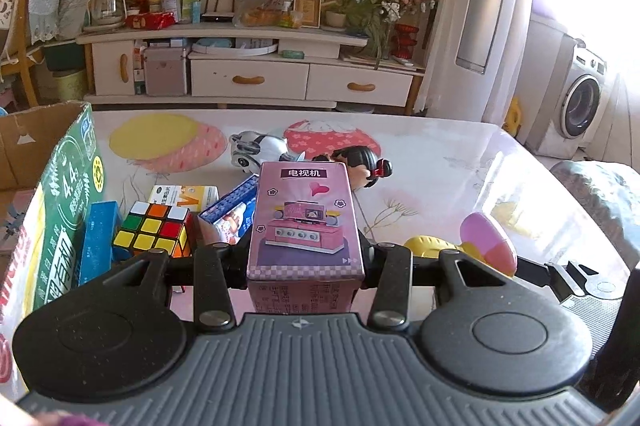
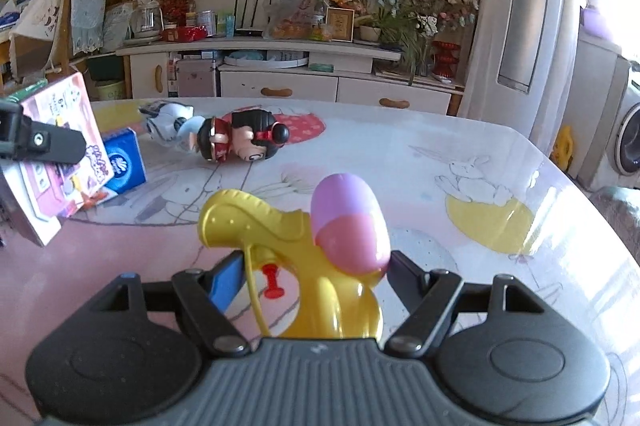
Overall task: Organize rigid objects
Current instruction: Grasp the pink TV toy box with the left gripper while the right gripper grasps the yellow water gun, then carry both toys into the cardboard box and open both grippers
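My left gripper (image 1: 306,258) is shut on a pink toy box (image 1: 306,222) with a TV picture, held above the table. That box also shows at the left of the right wrist view (image 2: 60,154). My right gripper (image 2: 316,274) is shut on a yellow toy water gun (image 2: 288,238) with a purple-pink tank (image 2: 350,222); it also shows in the left wrist view (image 1: 480,238). A Rubik's cube (image 1: 154,228), a blue box (image 1: 98,242), a yellow-white box (image 1: 184,196) and a blue tissue pack (image 1: 230,214) lie on the table at left.
An open cardboard carton (image 1: 52,194) stands at the table's left edge. A doll with black hair (image 2: 240,140) and a white toy car (image 2: 168,120) lie mid-table. The table (image 2: 440,186) has a cartoon-print cover. A TV cabinet stands behind it.
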Motion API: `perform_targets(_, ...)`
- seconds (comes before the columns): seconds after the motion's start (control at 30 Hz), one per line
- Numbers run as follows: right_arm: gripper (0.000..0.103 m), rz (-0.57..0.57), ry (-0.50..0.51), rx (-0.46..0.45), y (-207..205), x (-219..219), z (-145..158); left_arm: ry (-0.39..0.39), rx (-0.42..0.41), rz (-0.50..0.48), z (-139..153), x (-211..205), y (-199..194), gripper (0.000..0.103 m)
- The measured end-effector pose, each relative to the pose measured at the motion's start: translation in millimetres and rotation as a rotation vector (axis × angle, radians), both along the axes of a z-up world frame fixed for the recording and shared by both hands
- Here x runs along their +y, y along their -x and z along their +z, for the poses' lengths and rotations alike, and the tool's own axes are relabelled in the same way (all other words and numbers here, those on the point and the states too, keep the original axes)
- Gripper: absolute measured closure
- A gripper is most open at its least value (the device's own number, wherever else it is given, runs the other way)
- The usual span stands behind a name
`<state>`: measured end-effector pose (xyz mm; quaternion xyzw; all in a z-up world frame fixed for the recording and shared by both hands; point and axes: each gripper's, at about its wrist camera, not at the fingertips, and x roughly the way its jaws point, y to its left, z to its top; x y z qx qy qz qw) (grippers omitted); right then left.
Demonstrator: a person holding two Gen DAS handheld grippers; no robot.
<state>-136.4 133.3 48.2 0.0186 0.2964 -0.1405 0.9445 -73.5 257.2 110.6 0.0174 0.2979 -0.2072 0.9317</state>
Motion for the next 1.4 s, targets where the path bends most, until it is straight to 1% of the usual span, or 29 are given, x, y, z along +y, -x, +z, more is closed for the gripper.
perform_targets(0.23, 0.027, 0.006, -0.028, 0.006, 11, 6, 12, 0.024, -0.03, -0.013, 8, 13, 6, 0.049)
perform_targets(0.4, 0.027, 0.03, -0.035, 0.01, 16, 17, 19, 0.05, -0.053, -0.007, 17, 26, 10, 0.049)
perform_targets(0.73, 0.027, 0.102, -0.028, -0.01, 14, 48, 40, 0.101, -0.106, 0.048, 38, 55, 17, 0.049)
perform_targets(1.0, 0.027, 0.175, -0.021, -0.047, 4, 78, 60, 0.13, -0.135, 0.13, 56, 89, 14, 0.049)
perform_targets(1.13, 0.027, 0.224, -0.023, -0.077, -7, 98, 72, 0.147, -0.144, 0.189, 63, 108, 9, 0.049)
perform_targets(1.27, 0.027, 0.286, -0.013, -0.11, -21, 122, 84, 0.155, -0.149, 0.266, 70, 131, -1, 0.049)
perform_targets(1.4, 0.027, 0.357, -0.001, -0.138, -38, 148, 95, 0.166, -0.14, 0.369, 76, 163, -14, 0.049)
